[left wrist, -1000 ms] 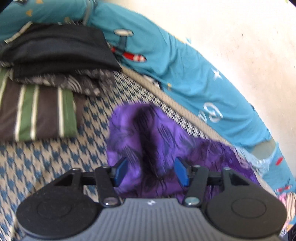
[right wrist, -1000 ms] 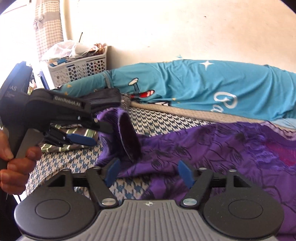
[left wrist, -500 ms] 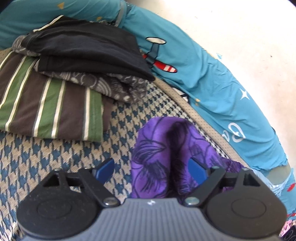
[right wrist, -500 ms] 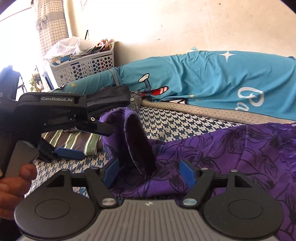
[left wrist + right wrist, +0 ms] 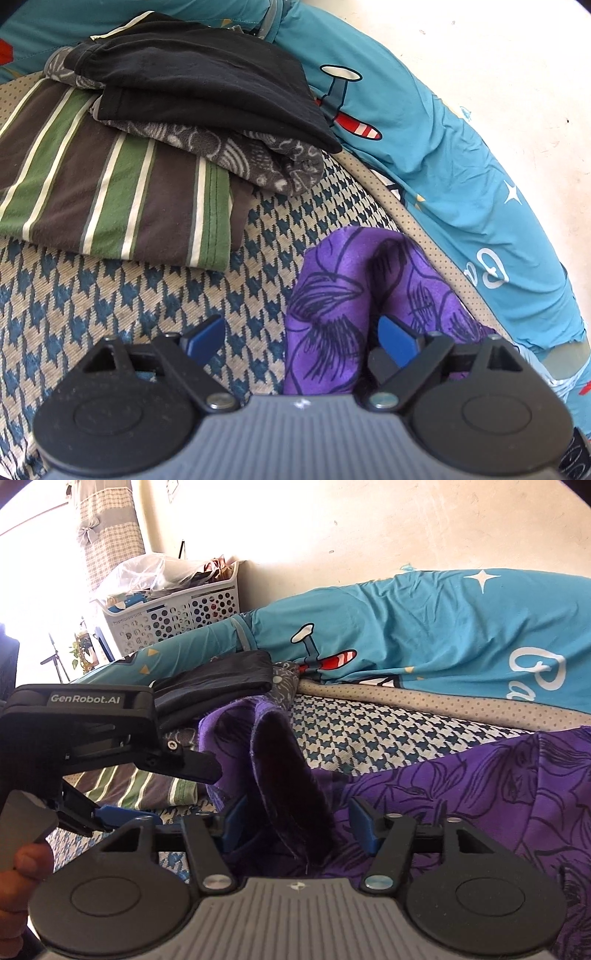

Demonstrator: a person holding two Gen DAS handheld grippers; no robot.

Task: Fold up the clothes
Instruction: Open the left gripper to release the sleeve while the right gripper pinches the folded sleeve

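Two grippers stand over the purple garment [image 5: 461, 782], which lies on the houndstooth bedcover [image 5: 110, 302] beside a folded stack [image 5: 147, 147]. Left gripper [image 5: 295, 338] and right gripper [image 5: 299, 823] both gape wide, each straddling a raised ridge of cloth, gripping nothing. Judged step: taking hold of an edge. Next: close on the ridge.

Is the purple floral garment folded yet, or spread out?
Not folded. The purple floral garment lies mostly spread over the houndstooth bedcover, one end bunched upright between the open jaws of both grippers.
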